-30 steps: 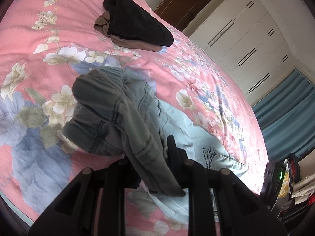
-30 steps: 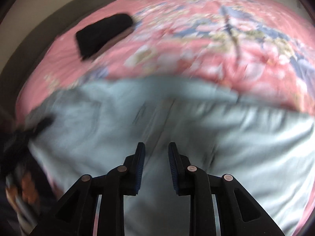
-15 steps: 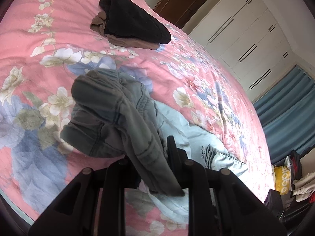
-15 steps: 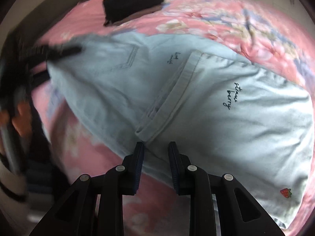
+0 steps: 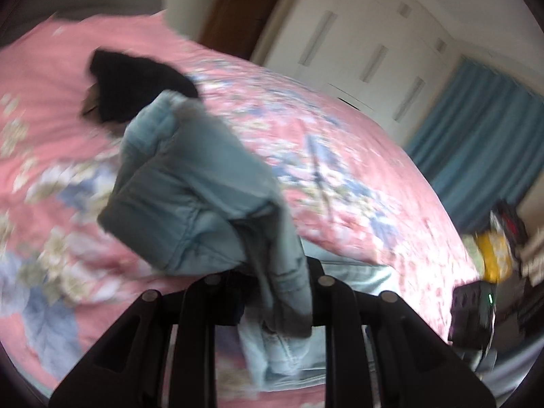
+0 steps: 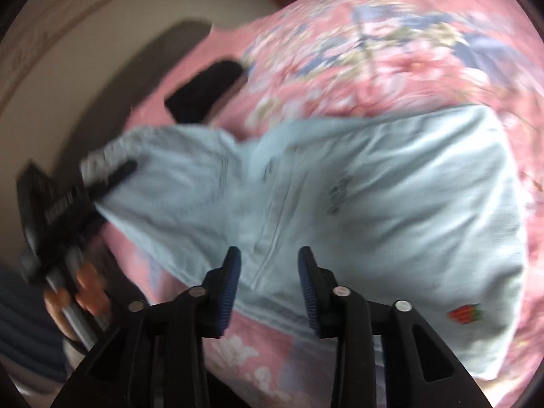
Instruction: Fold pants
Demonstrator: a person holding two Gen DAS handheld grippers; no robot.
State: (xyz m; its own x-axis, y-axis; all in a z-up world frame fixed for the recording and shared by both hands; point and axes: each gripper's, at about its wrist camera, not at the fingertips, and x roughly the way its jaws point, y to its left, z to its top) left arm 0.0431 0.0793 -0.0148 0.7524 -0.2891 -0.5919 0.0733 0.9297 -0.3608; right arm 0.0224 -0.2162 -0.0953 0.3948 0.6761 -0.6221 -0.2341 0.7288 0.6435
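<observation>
My left gripper (image 5: pixel 275 292) has lifted its bunch of pants (image 5: pixel 190 183) higher off the bed (image 5: pixel 340 156), jaws still clamped; my right gripper (image 6: pixel 268 278) jaws just opened, empty. Risk: the laid half (image 6: pixel 391 210) drags askew.

The left wrist view looks down along its own claw (image 5: pixel 272 282), close over the pink floral bed (image 5: pixel 357 176), facing the white wardrobe (image 5: pixel 357 44) and blue curtain (image 5: pixel 482 129). The right wrist view looks down between its claw (image 6: pixel 268 272) at the same bed (image 6: pixel 391 61), facing the headboard wall (image 6: pixel 112 44). Both share the pale blue pants (image 5: pixel 190 183) (image 6: pixel 391 187) and the dark clothes pile (image 5: pixel 136 81) (image 6: pixel 204 91); the right view also catches the left claw (image 6: pixel 105 176).
</observation>
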